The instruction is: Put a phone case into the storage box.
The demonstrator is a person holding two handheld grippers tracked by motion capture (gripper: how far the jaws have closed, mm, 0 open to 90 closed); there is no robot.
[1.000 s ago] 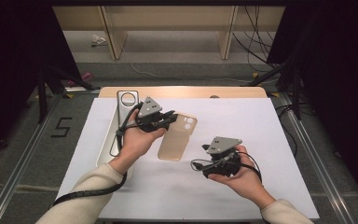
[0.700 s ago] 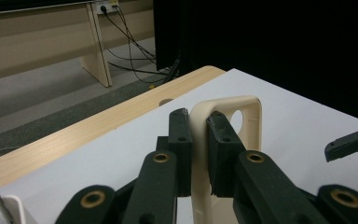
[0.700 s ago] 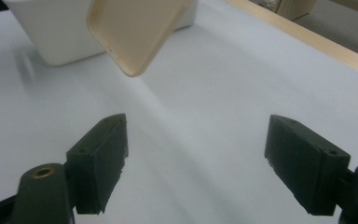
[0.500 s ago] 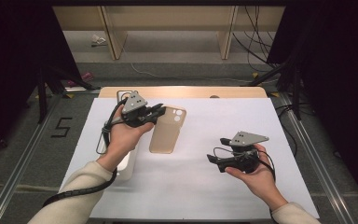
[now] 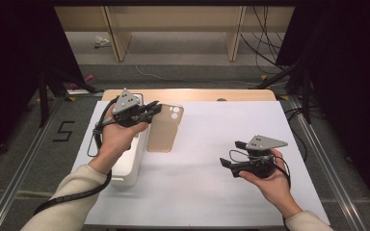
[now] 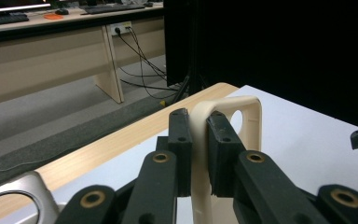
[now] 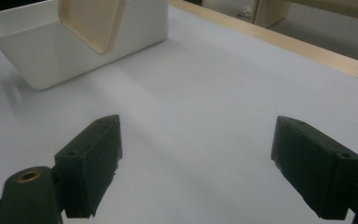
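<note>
- Between the 2 jaws of the left gripper (image 6: 197, 154) sits the edge of a beige phone case (image 6: 223, 140); jaws pinch its rim near the camera cutout end, pads touching both sides.
- High view: left gripper (image 5: 150, 113) at the table's far left, held in the left hand (image 5: 115, 139); case (image 5: 165, 129) hangs out from the jaws to the right, lifted over the white sheet (image 5: 212, 159), its long side running toward the person.
- Case back faces up in the high view, 2 round holes in the camera cutout at its far end.
- Left gripper view: case stands on edge, cutout corner past the jaw tips, wooden table edge (image 6: 121, 140) beyond.
- White bin (image 5: 127, 166) lies just beside the case, under the left hand and wrist; partly hidden by the arm.
- Right gripper view: case's near end (image 7: 91, 21) shows in front of the bin (image 7: 37, 51); cannot tell if touching.
- Silver ring-shaped part (image 6: 9, 200) at the bottom left of the left gripper view; cannot tell what it is.
- Right gripper (image 5: 227, 164) held in the right hand (image 5: 270, 180) at the near right, well apart from the case, pointing left.
- Right gripper (image 7: 196, 158) jaws spread wide, nothing between them, bare white sheet (image 7: 205, 93) below.
- Writing: a "5" (image 5: 63, 131) marked on the floor left of the table.
- No brand or label readable on case, bin or grippers.
</note>
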